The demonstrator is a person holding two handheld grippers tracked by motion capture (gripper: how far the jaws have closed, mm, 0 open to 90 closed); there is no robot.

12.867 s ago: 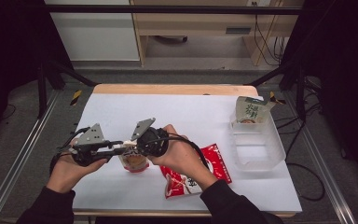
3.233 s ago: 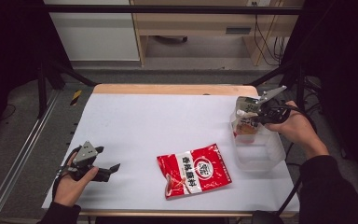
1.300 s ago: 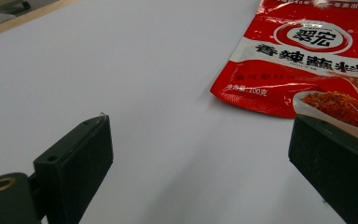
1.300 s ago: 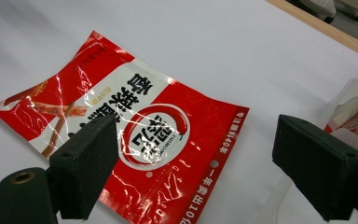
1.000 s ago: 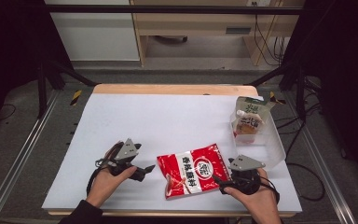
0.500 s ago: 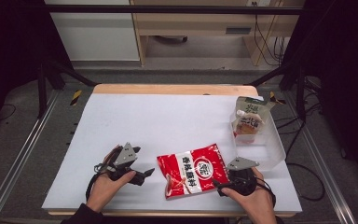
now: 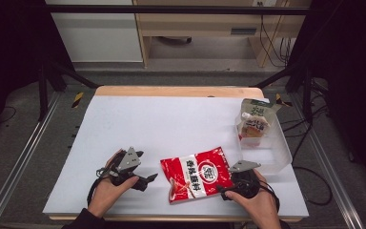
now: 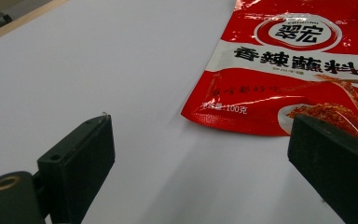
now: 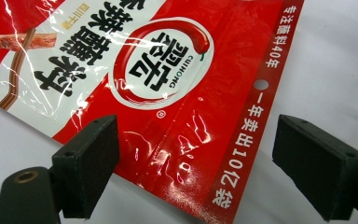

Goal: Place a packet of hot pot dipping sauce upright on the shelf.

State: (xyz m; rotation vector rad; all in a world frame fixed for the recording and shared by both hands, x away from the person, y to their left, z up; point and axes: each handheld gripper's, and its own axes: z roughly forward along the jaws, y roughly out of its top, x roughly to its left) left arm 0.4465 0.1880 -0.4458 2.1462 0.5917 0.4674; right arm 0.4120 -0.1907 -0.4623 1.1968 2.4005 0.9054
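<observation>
red packet (image 7: 198, 174) lies flat at near middle of table (image 7: 181, 119) | judged light, limp, slippery; best pinched at sealed right edge | left gripper (image 8: 200, 172) and right gripper (image 9: 196, 172) both spread wide, nothing held

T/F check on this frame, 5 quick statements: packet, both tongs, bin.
1. The red seasoning packet lies flat on the white table. True.
2. The right tongs are shut on the packet. False: the jaws stand open, one on each side of the packet's sealed end, with nothing pinched.
3. The left tongs are open near the packet's bottom corner. True.
4. The clear plastic bin holds the red packet. False: the packet is on the table outside it; the bin holds a spouted pouch and a carton.
5. The packet is blue with no print. False: it is red and white with printed characters and a round logo.
</observation>
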